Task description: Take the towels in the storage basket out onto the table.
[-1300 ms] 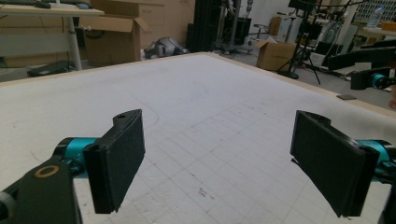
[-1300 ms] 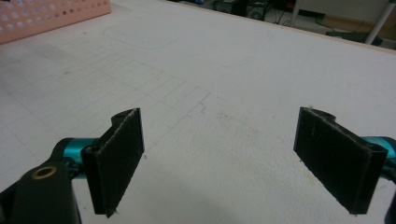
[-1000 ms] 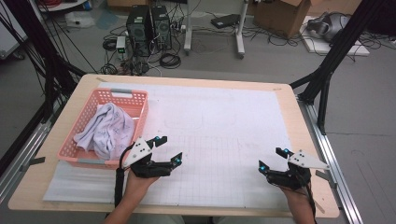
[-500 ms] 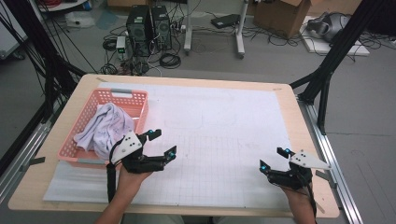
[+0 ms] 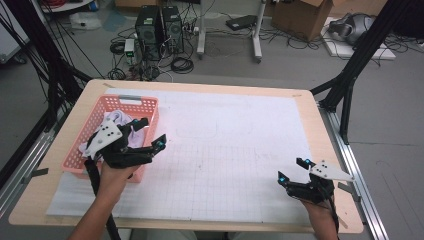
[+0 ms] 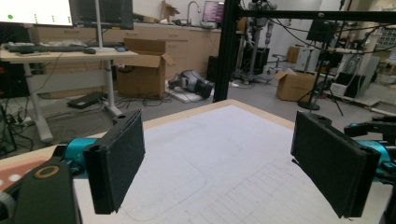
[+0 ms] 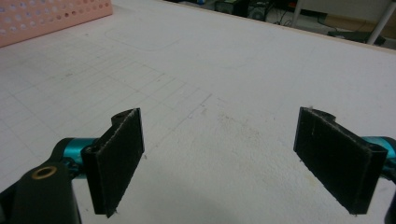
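Reaching: we read the step in hand as going for the pale cloth (image 5: 116, 121) with our left gripper (image 5: 150, 135); a judgement, not a thing seen.
Left gripper: jaws spread wide with nothing between them; in the left gripper view they frame bare mat and the far table edge. It hangs over the right rim of the pink basket (image 5: 150, 106), by its near corner.
Right gripper (image 5: 292, 170): jaws also wide and empty, low over the white gridded mat (image 5: 230, 150), well apart from the basket, toward the near right corner of the table (image 5: 320, 120).
Cloth: bunched inside the basket, partly hidden behind our left gripper; the basket sits on the left side of the table, at the mat's left edge.
Doing it well: we should tip the left jaws down into the basket, since they now point across the table rather than at the cloth.
Grip: we would take a raised fold near the top of the bunch, not the basket wall.
Risk: catching the latticed rim could drag the basket along.
Right gripper's part: we would keep it open and ready over the mat to take a corner once the cloth comes out.
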Tool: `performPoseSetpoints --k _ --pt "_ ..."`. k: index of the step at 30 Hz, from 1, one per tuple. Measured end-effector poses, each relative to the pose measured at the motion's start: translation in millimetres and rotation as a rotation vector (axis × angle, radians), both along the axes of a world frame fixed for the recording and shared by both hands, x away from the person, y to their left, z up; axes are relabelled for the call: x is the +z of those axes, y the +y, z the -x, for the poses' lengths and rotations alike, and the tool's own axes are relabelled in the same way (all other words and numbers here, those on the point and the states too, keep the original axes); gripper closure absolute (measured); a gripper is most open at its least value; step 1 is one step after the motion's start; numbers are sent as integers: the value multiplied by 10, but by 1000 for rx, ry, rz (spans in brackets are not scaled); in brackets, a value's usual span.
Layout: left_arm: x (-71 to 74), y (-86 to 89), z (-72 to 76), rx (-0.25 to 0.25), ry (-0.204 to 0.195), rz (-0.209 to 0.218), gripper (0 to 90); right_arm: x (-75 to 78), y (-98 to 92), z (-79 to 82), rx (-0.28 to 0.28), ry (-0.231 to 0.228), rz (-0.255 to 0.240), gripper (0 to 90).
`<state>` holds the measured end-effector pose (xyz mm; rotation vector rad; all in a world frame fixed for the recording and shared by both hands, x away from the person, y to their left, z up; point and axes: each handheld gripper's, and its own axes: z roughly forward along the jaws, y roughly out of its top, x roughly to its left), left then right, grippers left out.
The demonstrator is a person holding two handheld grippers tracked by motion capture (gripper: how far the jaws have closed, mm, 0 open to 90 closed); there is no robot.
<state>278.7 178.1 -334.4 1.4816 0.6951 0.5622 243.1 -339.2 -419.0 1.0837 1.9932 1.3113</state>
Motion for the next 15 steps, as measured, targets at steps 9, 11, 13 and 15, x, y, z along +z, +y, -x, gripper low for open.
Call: performPoseSetpoints --k 9,11,13,15 --pt "61 402 -84 58 43 45 180 -4 -6 -2 -3 5 3 147" --pt "54 499 -98 76 51 46 179 -1 -8 -1 -5 7 2 147" --pt "43 591 -121 107 65 28 177 -1 -6 -3 -4 8 1 147" --pt "22 681 -152 133 85 13 176 -3 -3 -6 -3 8 0 147"
